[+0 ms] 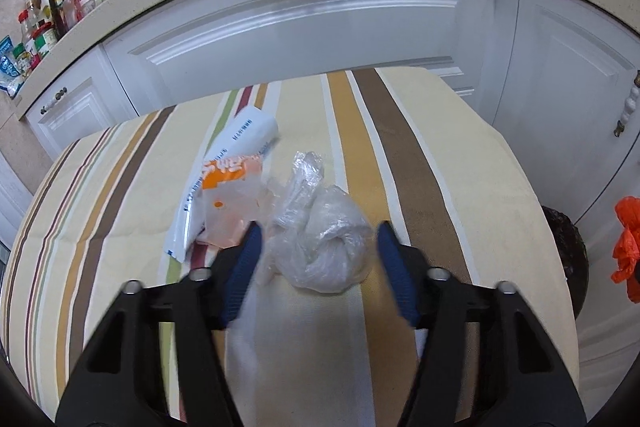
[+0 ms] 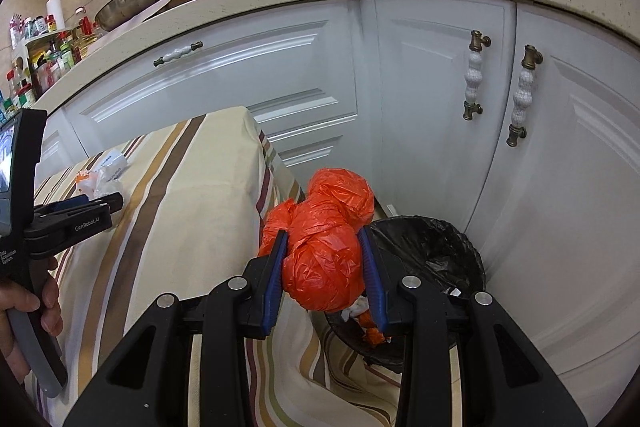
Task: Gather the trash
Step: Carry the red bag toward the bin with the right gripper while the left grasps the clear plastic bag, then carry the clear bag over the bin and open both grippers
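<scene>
A: On your left, the left gripper [image 1: 318, 247] has its jaws released around the crumpled clear plastic bag [image 1: 320, 243] on the striped tablecloth [image 1: 420, 155]; the pads do not press it yet. The orange-and-white wrapper [image 1: 228, 195] lies just beside and could get caught in.

B: On your right, the right gripper [image 2: 325, 267] is clenched on the crumpled orange plastic bag [image 2: 328, 247], not fully over the black-lined bin [image 2: 436, 247]. If you release now, it may fall outside.
</scene>
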Demonstrator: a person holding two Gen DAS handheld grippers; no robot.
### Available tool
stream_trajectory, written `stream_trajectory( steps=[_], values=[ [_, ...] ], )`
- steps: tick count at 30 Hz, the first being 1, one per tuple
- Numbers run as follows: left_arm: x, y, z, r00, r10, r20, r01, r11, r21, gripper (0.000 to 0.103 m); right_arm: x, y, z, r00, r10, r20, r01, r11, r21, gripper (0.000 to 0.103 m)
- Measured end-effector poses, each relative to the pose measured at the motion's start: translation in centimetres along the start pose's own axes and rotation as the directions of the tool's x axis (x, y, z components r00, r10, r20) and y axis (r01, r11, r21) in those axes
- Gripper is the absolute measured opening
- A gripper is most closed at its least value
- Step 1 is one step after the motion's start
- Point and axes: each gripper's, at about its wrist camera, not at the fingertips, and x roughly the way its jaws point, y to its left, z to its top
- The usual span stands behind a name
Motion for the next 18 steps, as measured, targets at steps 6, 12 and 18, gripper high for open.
stream_trajectory(
  steps=[6,12,18],
  values=[
    [-0.4,0.1,-0.2,1.0,-0.022,0.014,0.022,1.0,0.003,0.041,0.1,0.0,0.0,1.0,0.003,0.0,-0.003,1.0,-0.004,0.036],
    [-2.4,0.0,-0.8,0.998,-0.039,0.054,0.037,0.999,0.034,0.039,-0.4,0.7,0.3,1.0,-0.002,0.022,0.002,1.0,-0.018,0.036],
    [-6.0,-1.0,-1.2,0.987,-0.096,0.125,0.086,0.992,0.088,0.039,-1.4,0.7,0.5,0.998,-0.028,0.048,0.029,0.999,-0.022,0.036]
  ],
)
